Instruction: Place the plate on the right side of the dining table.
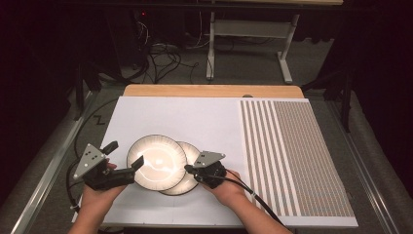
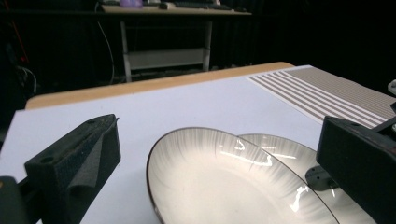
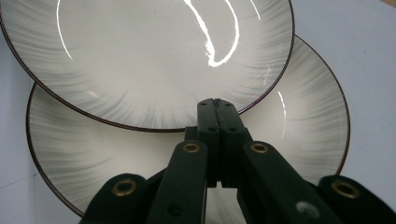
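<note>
Two plates on white sheet (image 1: 185,117), overlapping. Top plate (image 1: 157,162) lying partly over bottom plate (image 1: 191,181), offset toward left gripper's side; both pale with dark rims and grey radial streaks. In right gripper view, top plate (image 3: 149,56) covering far portion of bottom plate (image 3: 93,163). In left gripper view, top plate (image 2: 224,186) nearer, bottom plate (image 2: 299,158) showing beyond it to the right.

Left gripper (image 1: 127,160) held in left hand (image 1: 100,192), jaws spread wide. One jaw at near-left rim of top plate, the other raised clear to the left. In left gripper view, left gripper (image 2: 224,168) straddling the plate's near edge, jaws well apart on either side. Contact with rim: cannot tell.

Right gripper (image 1: 188,168) held in right hand (image 1: 226,187), at right side of plates, tips over bottom plate close to top plate's rim. In right gripper view, right gripper (image 3: 216,103) with jaws pressed together, nothing between them, tips at edge of top plate. Touching or just above: cannot tell.

Striped mat (image 1: 297,156) on right part of table, well apart from plates. Wooden table edge (image 1: 209,90) along far side. Cables (image 1: 160,58) and a stand (image 1: 248,34) on floor beyond.
</note>
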The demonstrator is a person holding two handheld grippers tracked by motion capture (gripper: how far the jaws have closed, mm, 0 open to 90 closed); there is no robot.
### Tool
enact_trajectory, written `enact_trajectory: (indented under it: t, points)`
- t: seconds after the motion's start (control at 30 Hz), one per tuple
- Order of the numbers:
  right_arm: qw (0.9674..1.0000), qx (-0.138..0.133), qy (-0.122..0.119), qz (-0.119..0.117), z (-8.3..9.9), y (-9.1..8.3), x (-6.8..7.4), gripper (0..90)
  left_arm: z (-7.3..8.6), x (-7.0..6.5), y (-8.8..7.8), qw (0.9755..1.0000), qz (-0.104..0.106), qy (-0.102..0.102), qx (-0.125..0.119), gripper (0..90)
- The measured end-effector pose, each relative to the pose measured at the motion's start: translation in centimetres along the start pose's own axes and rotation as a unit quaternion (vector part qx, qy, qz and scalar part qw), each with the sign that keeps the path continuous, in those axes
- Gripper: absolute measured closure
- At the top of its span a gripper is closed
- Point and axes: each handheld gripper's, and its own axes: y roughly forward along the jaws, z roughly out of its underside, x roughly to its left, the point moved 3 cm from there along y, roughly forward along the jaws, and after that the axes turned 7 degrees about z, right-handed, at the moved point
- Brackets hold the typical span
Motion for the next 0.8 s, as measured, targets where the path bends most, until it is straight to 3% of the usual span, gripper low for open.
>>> enact_trajectory:
  t: [0.13, 0.5, 0.67, 0.8]
  points:
    - [1.0, 0.0, 0.001, -0.003, 0.0, 0.0, -0.1, 90.0, 0.3, 0.4, -0.3, 0.9999, 0.0, -0.01, 0.005, 0.7]
    - [1.0, -0.002, 0.0, 0.001, 0.0, 0.0, 0.0, 90.0, 4.1, 1.5, 0.0, 0.9991, -0.008, -0.036, 0.022, 0.7]
    - [1.0, -0.001, 0.0, 0.003, 0.0, 0.0, 0.0, 90.0, 5.1, 1.9, 0.3, 0.9974, 0.008, -0.063, 0.034, 0.7]
    - [1.0, 0.0, 0.0, 0.004, 0.0, 0.0, 0.0, 90.0, 5.0, 2.2, 0.5, 0.9944, 0.027, -0.089, 0.048, 1.0]
